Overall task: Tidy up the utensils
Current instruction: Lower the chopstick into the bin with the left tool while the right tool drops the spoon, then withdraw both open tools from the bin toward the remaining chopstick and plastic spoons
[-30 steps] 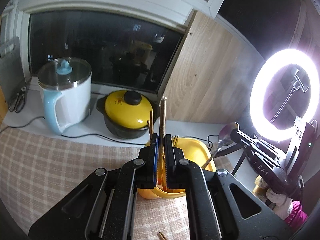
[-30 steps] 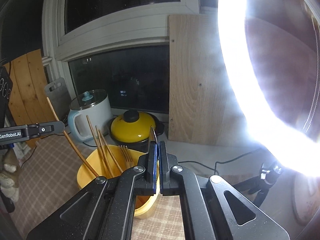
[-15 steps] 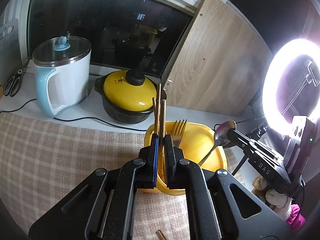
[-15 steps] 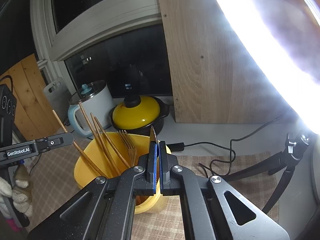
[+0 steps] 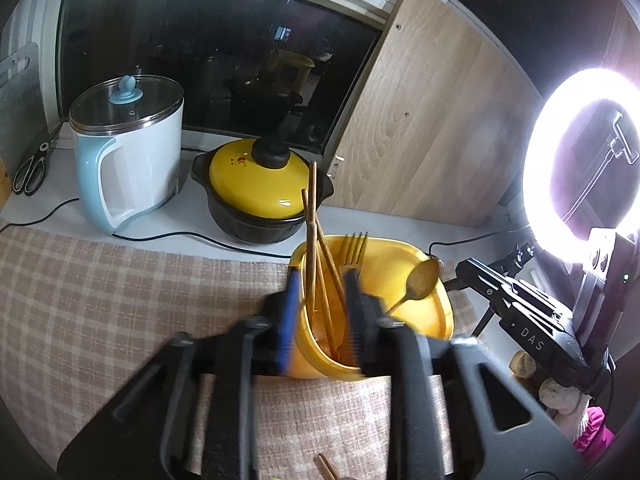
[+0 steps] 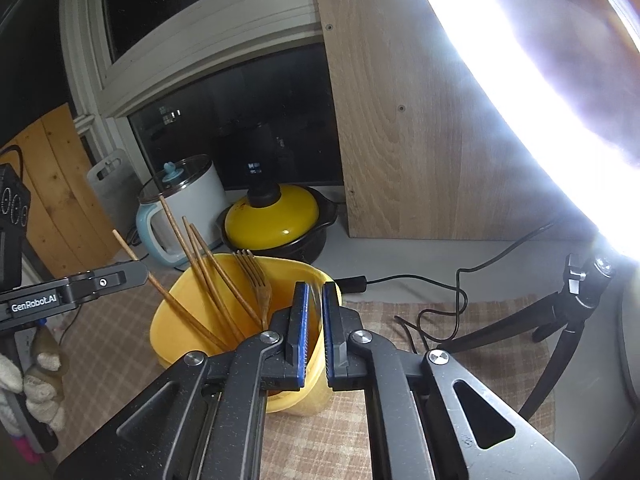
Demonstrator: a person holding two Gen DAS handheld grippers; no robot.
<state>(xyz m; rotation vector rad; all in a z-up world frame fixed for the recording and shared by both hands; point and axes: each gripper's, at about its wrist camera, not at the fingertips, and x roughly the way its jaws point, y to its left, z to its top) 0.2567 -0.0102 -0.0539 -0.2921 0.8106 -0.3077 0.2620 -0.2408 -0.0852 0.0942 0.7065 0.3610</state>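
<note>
1. The left claw (image 5: 322, 280) had its jaws apart; they had just been opening and showed blurred. They straddled the near wall of the yellow holder (image 5: 400, 245), and the pads pressed on nothing.
2. The chopsticks (image 5: 310, 236) stood in the holder in the gap between those jaws, leaning against one another, free of the pads.
3. The right claw (image 6: 314, 287) had its jaws a narrow way apart over the holder's near rim. A faint blurred streak showed between the tips; what it was could not be told.
4. In the holder a fork (image 5: 354, 246) stood tines up beside the chopsticks, and a spoon (image 5: 420, 282) leaned bowl up against the rim nearest the right claw.
5. The holder stood on a checked cloth (image 5: 120, 300). The end of one loose stick (image 5: 326, 468) lay on the cloth at the bottom edge of the left view.
6. Behind, on the white sill, stood a kettle (image 5: 132, 152) and a yellow-lidded pot (image 5: 256, 184), with a ring light (image 5: 536, 152) off to the right.
</note>
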